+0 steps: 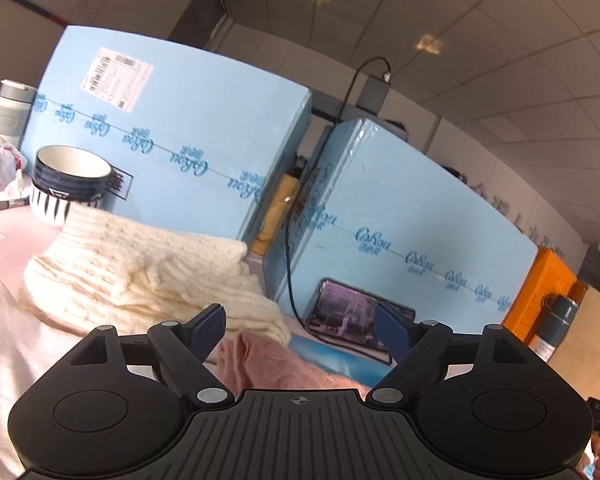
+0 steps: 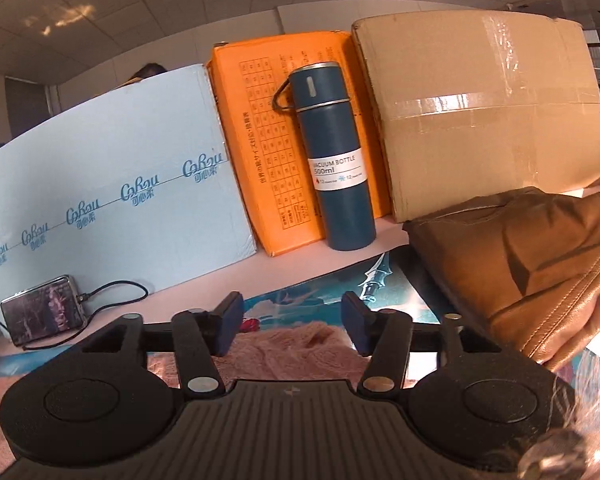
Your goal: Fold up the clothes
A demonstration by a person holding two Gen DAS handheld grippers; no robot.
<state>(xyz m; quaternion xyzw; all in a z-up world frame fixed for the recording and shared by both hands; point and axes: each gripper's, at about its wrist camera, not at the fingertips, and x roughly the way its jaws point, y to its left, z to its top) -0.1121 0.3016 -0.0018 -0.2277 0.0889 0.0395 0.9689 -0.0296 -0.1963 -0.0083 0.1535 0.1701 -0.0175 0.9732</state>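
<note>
A fuzzy pink garment [image 1: 276,364] lies on the table below my left gripper [image 1: 300,330], whose jaws stand wide apart with nothing between the blue pads. A folded cream knit sweater [image 1: 140,272] lies just beyond and to the left of it. In the right wrist view the same pink garment [image 2: 296,346] lies under my right gripper [image 2: 292,326]; its jaws are open and grip nothing. A folded brown leather jacket [image 2: 532,264] lies to the right of that gripper.
Light blue boxes [image 1: 188,132] [image 2: 112,208] wall off the back, with an orange box [image 2: 268,140], a cardboard box [image 2: 480,112] and a dark blue vacuum bottle [image 2: 336,152]. A phone on a cable [image 2: 44,314] leans there. A striped bowl [image 1: 70,184] stands far left.
</note>
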